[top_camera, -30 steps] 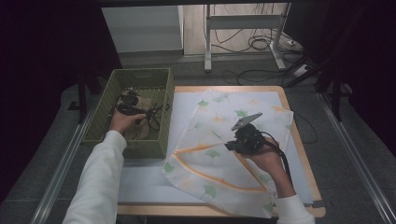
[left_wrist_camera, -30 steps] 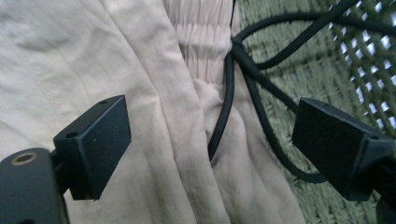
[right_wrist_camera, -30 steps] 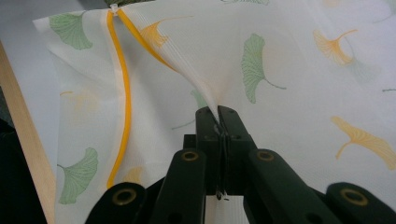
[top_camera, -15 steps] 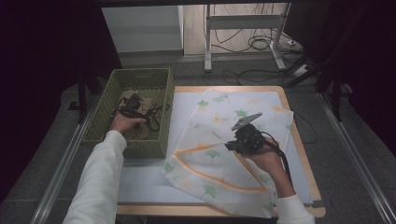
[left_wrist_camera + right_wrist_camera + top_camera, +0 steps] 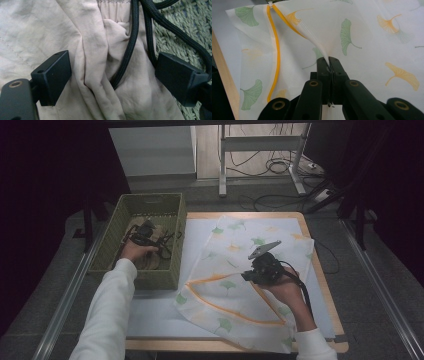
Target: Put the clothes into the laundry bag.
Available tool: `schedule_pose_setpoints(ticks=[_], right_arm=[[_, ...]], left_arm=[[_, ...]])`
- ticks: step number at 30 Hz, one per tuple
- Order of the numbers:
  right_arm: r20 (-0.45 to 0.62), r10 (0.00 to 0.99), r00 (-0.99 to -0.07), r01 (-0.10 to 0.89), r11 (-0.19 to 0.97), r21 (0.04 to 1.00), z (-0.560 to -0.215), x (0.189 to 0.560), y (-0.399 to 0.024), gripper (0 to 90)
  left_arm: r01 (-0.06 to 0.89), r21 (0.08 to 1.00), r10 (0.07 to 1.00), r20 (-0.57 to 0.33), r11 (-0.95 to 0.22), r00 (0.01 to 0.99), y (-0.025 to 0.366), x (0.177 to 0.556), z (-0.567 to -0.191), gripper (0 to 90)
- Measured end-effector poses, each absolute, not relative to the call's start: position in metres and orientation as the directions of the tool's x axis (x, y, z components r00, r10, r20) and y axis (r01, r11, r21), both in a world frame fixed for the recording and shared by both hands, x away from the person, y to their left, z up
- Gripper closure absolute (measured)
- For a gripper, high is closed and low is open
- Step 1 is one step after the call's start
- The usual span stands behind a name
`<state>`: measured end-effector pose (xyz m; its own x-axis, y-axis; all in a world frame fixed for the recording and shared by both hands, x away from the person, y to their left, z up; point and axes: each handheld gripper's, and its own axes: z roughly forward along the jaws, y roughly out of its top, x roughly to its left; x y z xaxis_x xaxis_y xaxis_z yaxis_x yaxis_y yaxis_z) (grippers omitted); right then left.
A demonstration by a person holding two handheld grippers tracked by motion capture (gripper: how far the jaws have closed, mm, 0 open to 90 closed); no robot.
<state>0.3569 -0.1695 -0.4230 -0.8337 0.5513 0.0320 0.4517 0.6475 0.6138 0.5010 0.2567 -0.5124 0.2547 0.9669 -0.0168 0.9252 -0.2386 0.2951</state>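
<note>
A white mesh bag (image 5: 230, 245) printed with green and orange leaves lies spread on the table, and an orange zipper (image 5: 220, 306) runs along its near side. My right gripper (image 5: 248, 276) is shut on a pinch of the bag (image 5: 367, 30), which rises in a small tent from between the pads at my right gripper (image 5: 329, 62). My left gripper (image 5: 142, 234) is down inside the green woven basket (image 5: 150, 200). Its jaws stand open around my left gripper (image 5: 116, 72), straddling a fold of crumpled beige cloth (image 5: 95, 50), with a black cable (image 5: 130, 42) lying across it.
The basket sits at the table's left, touching the pale mat (image 5: 150, 315) under the bag. The wooden table edge (image 5: 325, 290) runs close to the right hand. Behind the table are a metal frame (image 5: 260, 150) and floor cables (image 5: 275, 167).
</note>
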Motion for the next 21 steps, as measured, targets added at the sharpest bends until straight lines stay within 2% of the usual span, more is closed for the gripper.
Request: schedule_pose_setpoints(ticks=[3,4,5,8,21], right_arm=[[0.030,0.551,-0.834,0.450,0.648,0.614,-0.4230,0.3565,-0.1691,87.3],[0.029,0.552,-0.834,0.450,0.648,0.614,-0.4229,0.3566,-0.1693,87.3],[0.030,0.553,-0.833,0.452,0.647,0.614,-0.4226,0.3566,-0.1696,87.3],[0.030,0.556,-0.831,0.452,0.643,0.618,-0.4217,0.3566,-0.1706,87.3],[0.030,0.562,-0.826,0.457,0.638,0.620,-0.4210,0.3569,-0.1722,87.4]], left_arm=[[0.930,0.295,0.970,-0.034,-0.220,0.241,0.2589,0.5014,-0.5120,16.4],[0.929,0.300,0.972,-0.028,-0.216,0.234,0.2601,0.5013,-0.5112,18.8],[0.931,0.301,0.974,-0.017,-0.209,0.224,0.2618,0.5012,-0.5104,26.4],[0.933,0.304,0.978,-0.025,-0.192,0.209,0.2648,0.5010,-0.5097,32.2],[0.937,0.300,0.983,0.007,-0.178,0.184,0.2661,0.5007,-0.5076,51.2]])
